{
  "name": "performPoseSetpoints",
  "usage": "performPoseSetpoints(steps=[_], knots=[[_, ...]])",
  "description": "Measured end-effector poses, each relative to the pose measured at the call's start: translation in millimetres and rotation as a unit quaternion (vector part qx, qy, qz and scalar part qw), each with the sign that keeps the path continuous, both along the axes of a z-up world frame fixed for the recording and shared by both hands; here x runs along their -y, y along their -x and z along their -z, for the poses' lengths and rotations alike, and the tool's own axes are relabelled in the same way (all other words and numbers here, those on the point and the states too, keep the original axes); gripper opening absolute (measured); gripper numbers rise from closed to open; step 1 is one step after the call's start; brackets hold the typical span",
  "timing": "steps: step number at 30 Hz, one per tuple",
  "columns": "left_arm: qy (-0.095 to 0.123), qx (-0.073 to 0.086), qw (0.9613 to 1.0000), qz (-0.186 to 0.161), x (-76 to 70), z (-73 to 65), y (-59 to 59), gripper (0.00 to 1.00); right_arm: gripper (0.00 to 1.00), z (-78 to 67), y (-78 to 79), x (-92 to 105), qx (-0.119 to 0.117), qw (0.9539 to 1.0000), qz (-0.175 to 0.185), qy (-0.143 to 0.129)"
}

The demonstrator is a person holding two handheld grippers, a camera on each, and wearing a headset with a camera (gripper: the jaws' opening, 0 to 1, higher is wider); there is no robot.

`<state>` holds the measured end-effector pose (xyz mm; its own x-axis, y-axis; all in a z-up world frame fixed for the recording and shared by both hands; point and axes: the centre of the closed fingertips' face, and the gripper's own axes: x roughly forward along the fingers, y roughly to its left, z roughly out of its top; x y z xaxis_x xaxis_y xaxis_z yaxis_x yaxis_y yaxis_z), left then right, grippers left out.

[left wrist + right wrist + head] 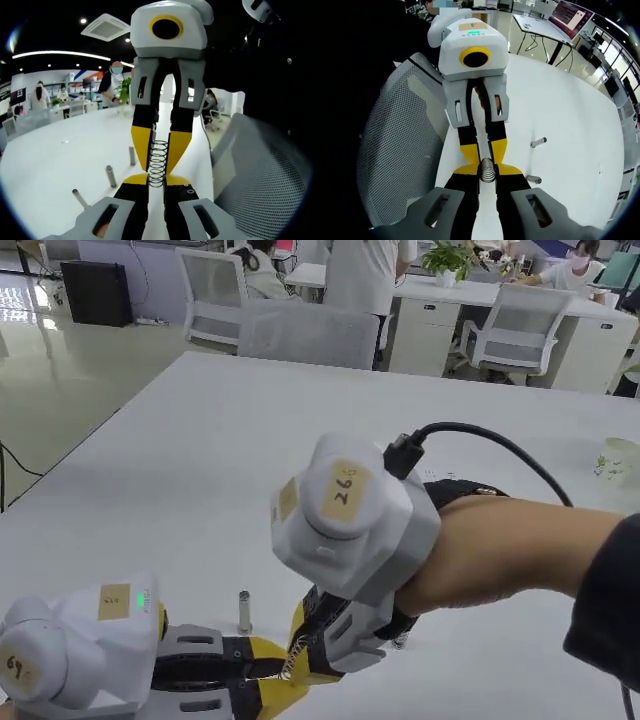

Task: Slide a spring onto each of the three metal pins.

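A small steel spring (158, 159) is pinched between both grippers, which meet tip to tip just above the white table (200, 470). My left gripper (156, 181) is shut on its near end. My right gripper (159, 169) comes in from the opposite side, its yellow fingers closed along the coils. In the right gripper view the spring (489, 171) shows end-on between the right gripper (488, 175) and the left gripper (486, 159). Three metal pins stand to the left: the far pin (132, 155), the middle pin (110, 176), which looks ribbed with coils, and the near pin (79, 197). One bare pin (244, 611) stands beside the grippers.
A mesh office chair (260, 170) sits close behind the table's edge on my side. Beyond the table's far edge there are more chairs (515, 330), desks and people. A black cable (490, 445) runs from the right gripper (300, 660) across the forearm.
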<state>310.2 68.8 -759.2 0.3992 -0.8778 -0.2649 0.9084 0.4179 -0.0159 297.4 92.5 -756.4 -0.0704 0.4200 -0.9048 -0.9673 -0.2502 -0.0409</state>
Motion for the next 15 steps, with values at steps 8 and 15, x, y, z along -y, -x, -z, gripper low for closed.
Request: performPoseSetpoints(steps=[8,15], knots=[[-0.005,-0.002,1.0,0.002,1.8,3.9,0.8,0.03,0.08,3.7,1.8,2.2,0.005,0.9999,-0.004,0.011],[-0.006,-0.004,1.0,0.0,2.1,4.8,1.0,0.03,0.08,4.7,2.4,2.6,0.007,0.9998,-0.007,0.014]])
